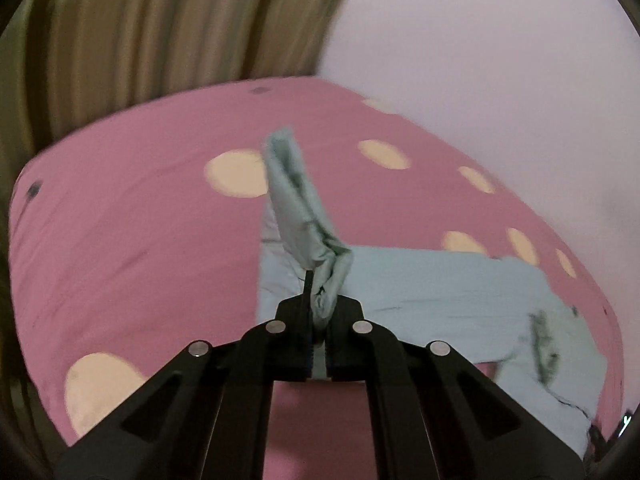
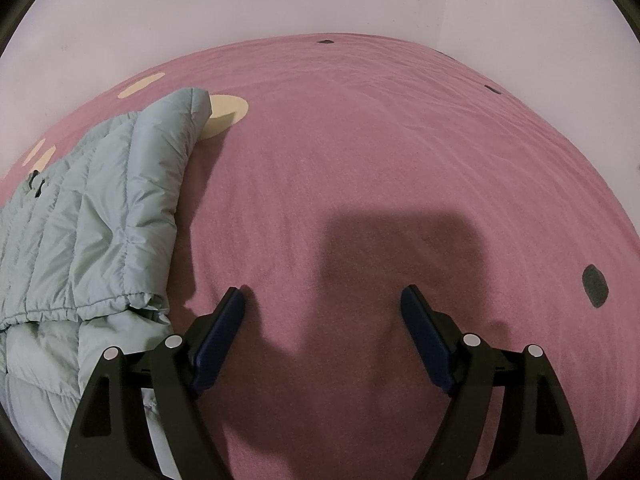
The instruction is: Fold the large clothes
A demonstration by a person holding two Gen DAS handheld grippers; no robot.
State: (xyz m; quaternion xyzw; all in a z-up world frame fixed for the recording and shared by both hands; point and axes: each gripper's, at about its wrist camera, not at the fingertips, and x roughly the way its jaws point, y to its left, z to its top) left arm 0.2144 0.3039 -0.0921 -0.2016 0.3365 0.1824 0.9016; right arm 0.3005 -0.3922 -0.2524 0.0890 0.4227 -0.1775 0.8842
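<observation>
A pale green quilted jacket (image 1: pixel 440 288) lies on a pink bed sheet with cream dots (image 1: pixel 140 240). My left gripper (image 1: pixel 320 300) is shut on a bunched part of the jacket, which looks like a sleeve (image 1: pixel 296 196), and holds it lifted above the bed. In the right wrist view the jacket (image 2: pixel 88 232) lies at the left, partly folded over itself. My right gripper (image 2: pixel 322 300) is open and empty, low over the bare sheet (image 2: pixel 360 160) just right of the jacket's edge.
A pale wall (image 1: pixel 480 40) runs behind the bed, with a room corner in the right wrist view (image 2: pixel 444 20). Tan curtains (image 1: pixel 160 32) hang at the back left. The gripper's shadow (image 2: pixel 400 248) falls on the sheet.
</observation>
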